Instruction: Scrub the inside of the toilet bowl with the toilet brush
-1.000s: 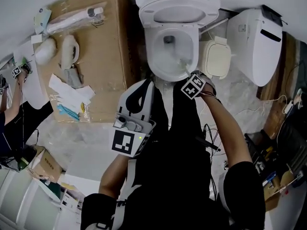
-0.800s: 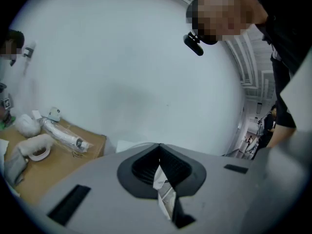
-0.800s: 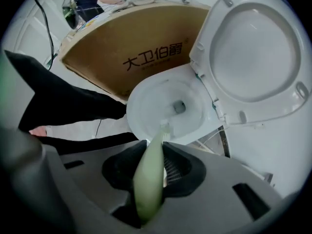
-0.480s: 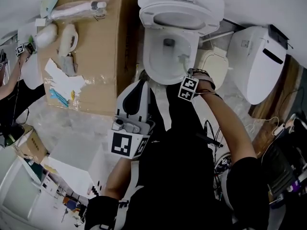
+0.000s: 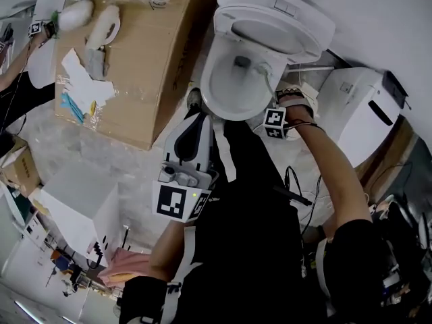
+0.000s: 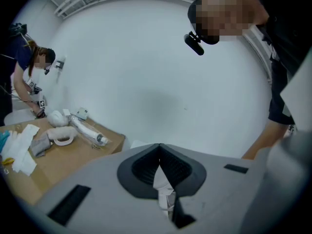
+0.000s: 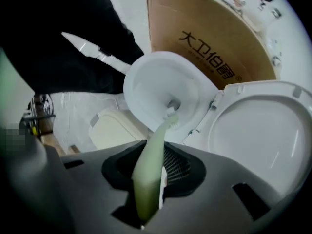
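While your right gripper point(image 7: 152, 179) has its jaws clenched on the pale green toilet brush point(image 7: 155, 147) — its head low inside the toilet bowl point(image 7: 146, 89) — you're mid-scrub, so next sweep it round the wall; your left gripper point(image 6: 158, 162) hangs closed, empty.

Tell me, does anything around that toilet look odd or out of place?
Yes. A big cardboard box stands close beside the toilet, its top littered with loose white parts and papers. A cream lid sits loose on the toilet's other side. Nothing looks spilled or broken.
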Demonstrator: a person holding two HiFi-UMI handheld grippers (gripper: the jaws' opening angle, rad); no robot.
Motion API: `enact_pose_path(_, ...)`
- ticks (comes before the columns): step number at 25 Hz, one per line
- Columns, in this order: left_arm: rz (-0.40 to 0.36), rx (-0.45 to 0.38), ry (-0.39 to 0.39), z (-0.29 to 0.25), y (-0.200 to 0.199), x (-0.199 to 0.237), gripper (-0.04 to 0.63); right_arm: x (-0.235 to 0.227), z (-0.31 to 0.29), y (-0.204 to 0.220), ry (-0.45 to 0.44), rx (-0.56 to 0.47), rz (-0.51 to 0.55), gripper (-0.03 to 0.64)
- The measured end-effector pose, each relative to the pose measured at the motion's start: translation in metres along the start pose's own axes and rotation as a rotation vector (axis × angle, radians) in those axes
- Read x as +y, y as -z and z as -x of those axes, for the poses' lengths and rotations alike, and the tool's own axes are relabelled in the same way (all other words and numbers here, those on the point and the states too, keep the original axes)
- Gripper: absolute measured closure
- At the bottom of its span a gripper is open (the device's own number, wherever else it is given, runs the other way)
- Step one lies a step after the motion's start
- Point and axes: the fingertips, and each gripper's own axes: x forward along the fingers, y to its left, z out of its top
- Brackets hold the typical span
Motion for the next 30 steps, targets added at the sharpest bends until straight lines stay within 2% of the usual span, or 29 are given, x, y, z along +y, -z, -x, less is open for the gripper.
enact_pose_path(2, 0.013, -0.007, -0.021, 0.002, 0.001, 0.002, 0.586, -0.009, -0.003, 0.015, 0.038, 0.014, 0.064, 0.523)
enact_pose_path(5, 0.021, -0.012, -0.043, 0.006, 0.005, 0.005, 0.587, -0.024, 0.000, 0.026, 0.077, -0.038, 0.074, 0.540)
enact_pose_path(11, 0.044, -0.005, -0.069, 0.006, 0.011, 0.012, 0.588, -0.037, -0.005, 0.026, 0.050, -0.037, 0.097, 0.543)
enact_pose_path(18, 0.044, -0.013, -0.091, 0.010, 0.005, 0.031, 0.586, -0.057, -0.015, 0.002, 0.054, -0.010, 0.168, 0.545)
enact_pose_path(27, 0.062, -0.010, -0.119, 0.027, 0.007, 0.055, 0.586, -0.089, -0.008, -0.046, 0.146, 0.009, 0.349, 0.541)
enact_pose_path(30, 0.060, -0.006, -0.113, 0.032, 0.007, 0.059, 0.588, -0.090, -0.003, -0.060, 0.131, -0.003, 0.329, 0.540)
